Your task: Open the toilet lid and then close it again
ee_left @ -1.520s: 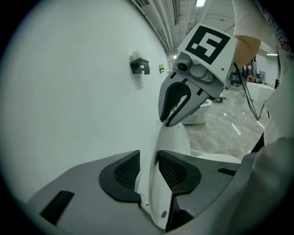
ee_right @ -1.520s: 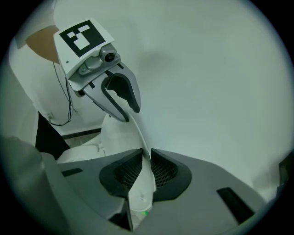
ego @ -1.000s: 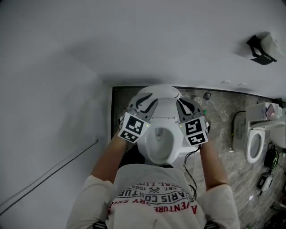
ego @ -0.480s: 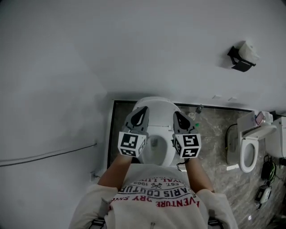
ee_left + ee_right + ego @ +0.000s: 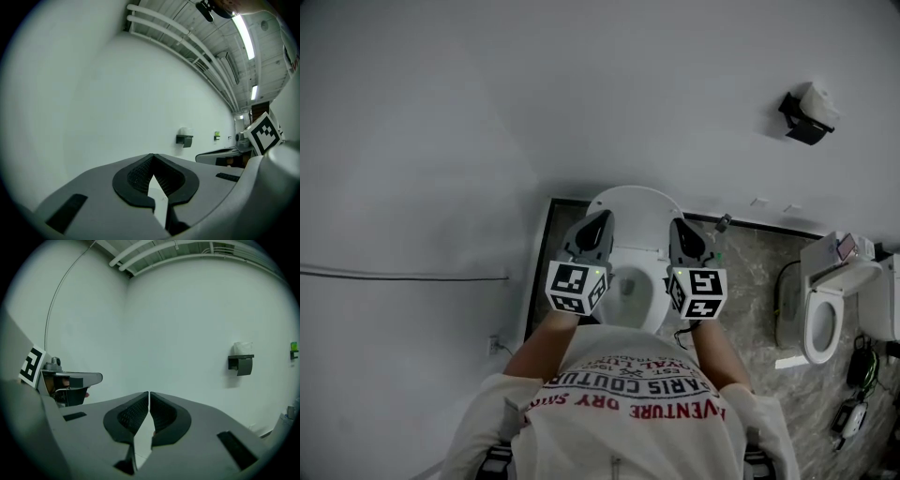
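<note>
The white toilet [image 5: 630, 281] stands against the wall with its lid [image 5: 635, 208] up and the bowl showing. My left gripper [image 5: 598, 221] hovers over the seat's left side and my right gripper [image 5: 679, 228] over its right side, both apart from the lid. In the left gripper view the pads [image 5: 140, 176] of the left gripper [image 5: 152, 157] meet at the tips with only the wall beyond. The right gripper [image 5: 149, 394] likewise shows its pads [image 5: 161, 416] together, nothing between them. Both point at the white wall.
A second toilet [image 5: 827, 319] stands at the right on the dark marble floor [image 5: 755, 258], with cables beside it. A paper holder [image 5: 807, 109] hangs on the wall, seen also as the paper holder [image 5: 184, 139] and paper holder [image 5: 242, 363]. A thin cable [image 5: 403, 277] runs along the left wall.
Both grippers have drawn back from the lid toward the person and risen. The left jaws have gone from spread to shut. The lid stays up.
</note>
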### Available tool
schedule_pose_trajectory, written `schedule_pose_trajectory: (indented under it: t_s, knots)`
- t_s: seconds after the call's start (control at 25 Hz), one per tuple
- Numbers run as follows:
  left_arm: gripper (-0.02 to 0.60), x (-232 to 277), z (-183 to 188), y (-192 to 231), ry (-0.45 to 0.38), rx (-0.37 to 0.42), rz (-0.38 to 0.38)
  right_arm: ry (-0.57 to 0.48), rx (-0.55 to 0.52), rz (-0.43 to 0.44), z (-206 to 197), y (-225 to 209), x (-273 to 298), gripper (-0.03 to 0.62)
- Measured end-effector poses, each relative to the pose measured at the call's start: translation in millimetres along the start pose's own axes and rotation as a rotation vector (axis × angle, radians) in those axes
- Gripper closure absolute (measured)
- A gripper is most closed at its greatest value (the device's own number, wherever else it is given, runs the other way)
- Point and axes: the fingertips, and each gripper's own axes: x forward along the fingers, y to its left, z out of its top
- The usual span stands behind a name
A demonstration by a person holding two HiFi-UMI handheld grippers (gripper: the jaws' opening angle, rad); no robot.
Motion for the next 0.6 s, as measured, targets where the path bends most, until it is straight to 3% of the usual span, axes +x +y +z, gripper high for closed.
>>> schedule_pose_trajectory:
  t_s: [0.28, 0.6]
  knots:
    - [0.575, -8.8, -3.2, -9.3, 0.014, 0.015, 0.008, 0.006, -0.003, 0.006, -8.4, 1.6, -14.5, 0.572]
    - [0.575, -11.5, -11.9, -11.8, 0.029, -0.021, -0.002, 0.035, 0.017, 0.015, -21.1, -1.4, -18.1, 0.572]
